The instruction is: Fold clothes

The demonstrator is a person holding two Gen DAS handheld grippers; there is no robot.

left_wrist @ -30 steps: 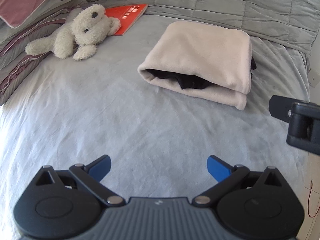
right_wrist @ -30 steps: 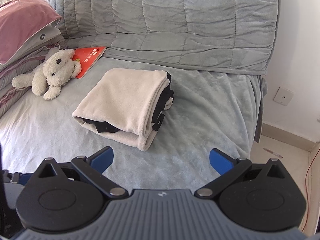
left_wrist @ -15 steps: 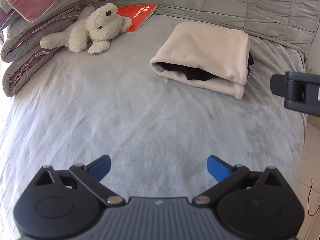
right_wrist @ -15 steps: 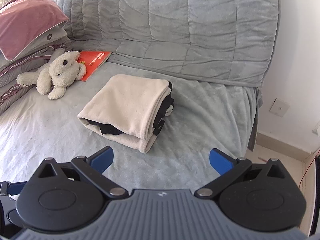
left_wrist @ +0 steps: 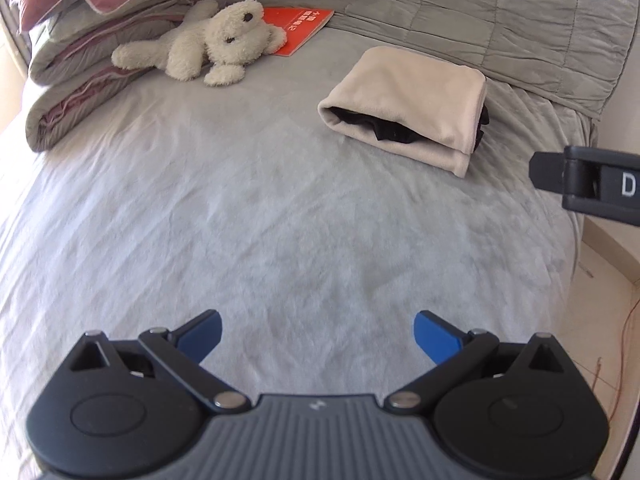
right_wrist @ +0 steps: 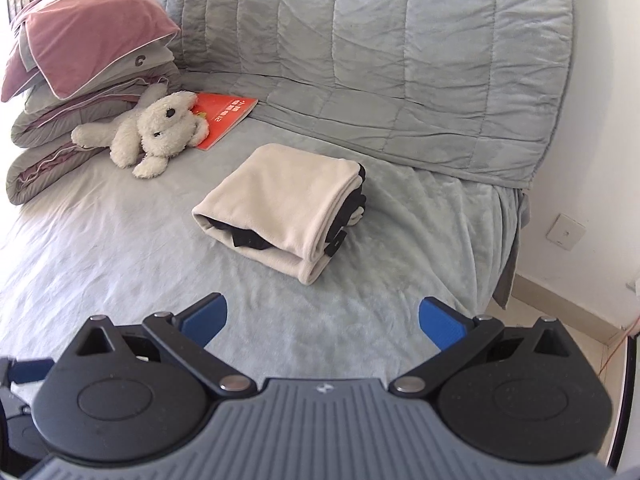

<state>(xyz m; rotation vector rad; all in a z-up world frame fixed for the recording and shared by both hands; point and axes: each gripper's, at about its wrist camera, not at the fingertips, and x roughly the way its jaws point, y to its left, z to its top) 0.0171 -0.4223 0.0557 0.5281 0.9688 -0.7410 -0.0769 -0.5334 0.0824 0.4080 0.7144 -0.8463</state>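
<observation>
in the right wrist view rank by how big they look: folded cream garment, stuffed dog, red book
1. Folded cream garment, clearly largest.
2. Stuffed dog.
3. Red book, partly hidden under the dog and farther away, so its real size is unsure.

A grey plush-covered bed (right_wrist: 120,264) carries a folded beige garment bundle (right_wrist: 284,200), white plush dog (right_wrist: 156,132), red booklet (right_wrist: 224,116) and stacked grey-pink bedding (right_wrist: 60,120).

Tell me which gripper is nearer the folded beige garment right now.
Right, probably. The right gripper is open, facing the folded beige garment almost head-on. The left gripper, also open, sits further back and to the side, the garment up to its right. Neither touches it.
</observation>
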